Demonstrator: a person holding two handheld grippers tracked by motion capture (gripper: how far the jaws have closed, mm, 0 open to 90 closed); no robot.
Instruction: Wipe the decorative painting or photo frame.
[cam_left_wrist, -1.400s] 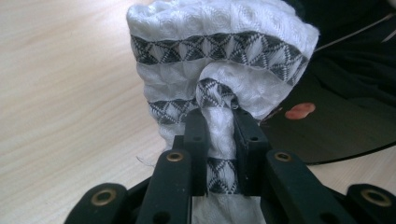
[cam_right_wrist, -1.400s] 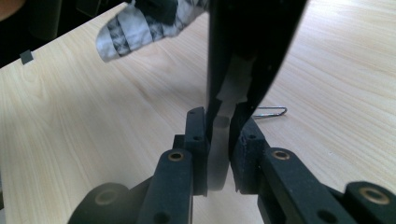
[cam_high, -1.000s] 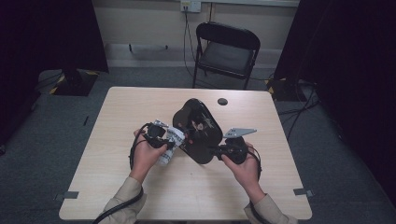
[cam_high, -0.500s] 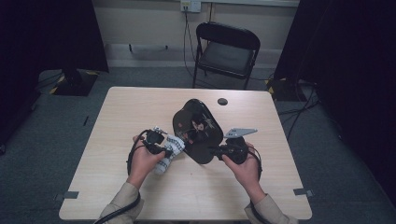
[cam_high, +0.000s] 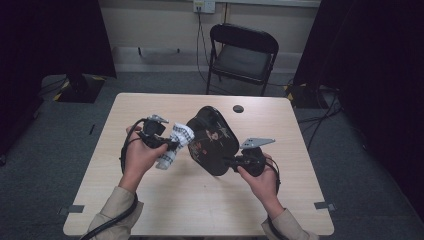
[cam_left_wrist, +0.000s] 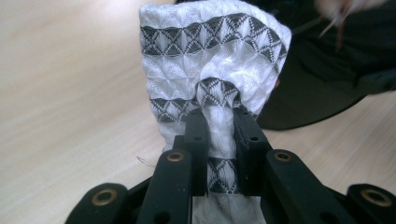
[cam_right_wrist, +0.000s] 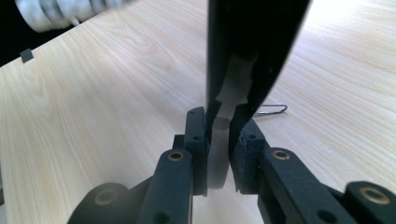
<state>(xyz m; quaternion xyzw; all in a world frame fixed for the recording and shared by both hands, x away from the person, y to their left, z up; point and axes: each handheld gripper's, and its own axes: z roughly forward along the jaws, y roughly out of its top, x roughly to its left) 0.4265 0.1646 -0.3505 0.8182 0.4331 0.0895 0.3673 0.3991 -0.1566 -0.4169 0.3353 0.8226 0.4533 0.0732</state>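
Note:
A black oval lacquer plate (cam_high: 212, 140) with a flower pattern is held tilted on edge above the table, my right gripper (cam_high: 231, 162) shut on its lower rim. In the right gripper view the dark plate (cam_right_wrist: 252, 37) rises from between the jaws of that gripper (cam_right_wrist: 219, 119). My left gripper (cam_high: 172, 145) is shut on a bunched white cloth (cam_high: 175, 142) with grey patterned bands, which is against the plate's left edge. In the left gripper view the cloth (cam_left_wrist: 210, 60) bulges out past the gripper (cam_left_wrist: 219, 121), with the plate (cam_left_wrist: 327, 60) behind it.
The light wooden table (cam_high: 150, 200) carries a small black round object (cam_high: 238, 108) near its far edge and a thin metal clip (cam_right_wrist: 273, 109) under the plate. A black folding chair (cam_high: 242, 55) stands beyond the table.
My left hand has lifted with the cloth, up along the plate's left side. The right hand and the plate have stayed where they were.

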